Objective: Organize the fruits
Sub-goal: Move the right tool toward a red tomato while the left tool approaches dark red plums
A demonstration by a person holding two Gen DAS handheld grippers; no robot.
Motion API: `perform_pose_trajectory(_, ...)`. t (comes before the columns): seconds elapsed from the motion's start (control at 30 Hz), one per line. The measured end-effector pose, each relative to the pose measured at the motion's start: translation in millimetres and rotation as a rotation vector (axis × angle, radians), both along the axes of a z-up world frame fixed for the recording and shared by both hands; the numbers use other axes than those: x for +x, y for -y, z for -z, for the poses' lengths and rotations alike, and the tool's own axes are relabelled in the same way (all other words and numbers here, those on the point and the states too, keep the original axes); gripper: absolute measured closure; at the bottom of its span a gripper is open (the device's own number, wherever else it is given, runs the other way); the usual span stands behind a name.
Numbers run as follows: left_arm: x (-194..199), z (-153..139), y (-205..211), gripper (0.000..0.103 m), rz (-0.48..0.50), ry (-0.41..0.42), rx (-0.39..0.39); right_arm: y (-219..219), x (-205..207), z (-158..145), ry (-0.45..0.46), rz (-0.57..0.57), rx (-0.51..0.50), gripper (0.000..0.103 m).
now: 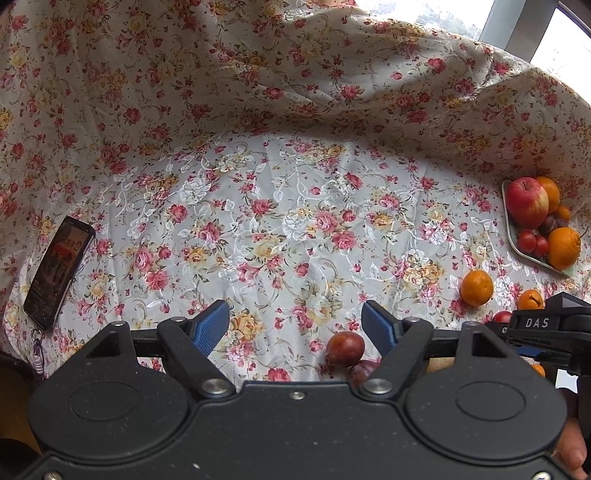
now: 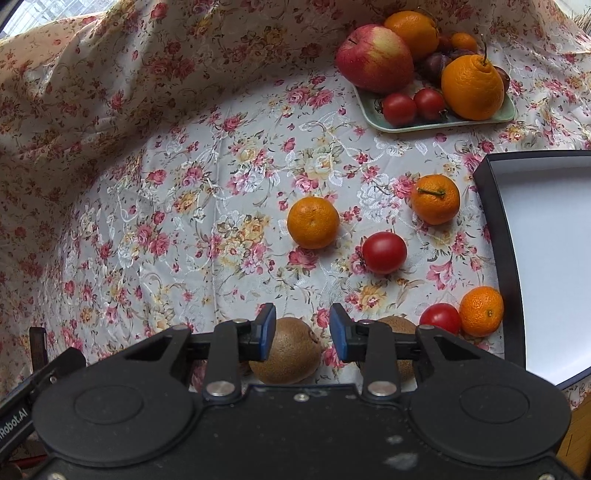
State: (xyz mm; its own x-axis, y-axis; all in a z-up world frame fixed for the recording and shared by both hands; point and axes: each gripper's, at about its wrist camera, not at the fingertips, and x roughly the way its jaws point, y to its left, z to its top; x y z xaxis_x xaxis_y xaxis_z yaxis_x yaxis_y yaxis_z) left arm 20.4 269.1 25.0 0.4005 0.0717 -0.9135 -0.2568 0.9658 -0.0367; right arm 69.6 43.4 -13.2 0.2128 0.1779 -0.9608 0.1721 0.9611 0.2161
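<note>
Your right gripper (image 2: 303, 330) has narrowed its jaws around the left kiwi (image 2: 286, 350), which lies on the surface at its fingertips; whether the pads grip is unclear. Seat them at the widest part, then lift straight. Your left gripper (image 1: 295, 325) is spread, empty, beside a plum (image 1: 345, 349).

Domestic setting, likely a home table by a window (image 1: 517, 22) at upper right: floral tablecloth (image 1: 258, 206) draped up behind, phone (image 1: 57, 271) at left, tray (image 2: 436, 125) of mixed fruit.
</note>
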Motion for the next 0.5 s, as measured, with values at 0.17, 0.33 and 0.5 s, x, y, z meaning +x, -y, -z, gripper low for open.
perform_pose_trajectory(0.17,0,-1,2,0.025,0.016,0.002,0.000,7,8,-16,0.105,0.016,-0.073,0.072)
perform_pose_trajectory(0.33,0,-1,5,0.025,0.021,0.006,0.015,14,-4,-60,0.314,0.089,-0.075,0.072)
perform_pose_trajectory(0.5,2,2,9,0.025,0.027,-0.001,0.026,38,-28,-76,0.503,0.257,0.047,0.045)
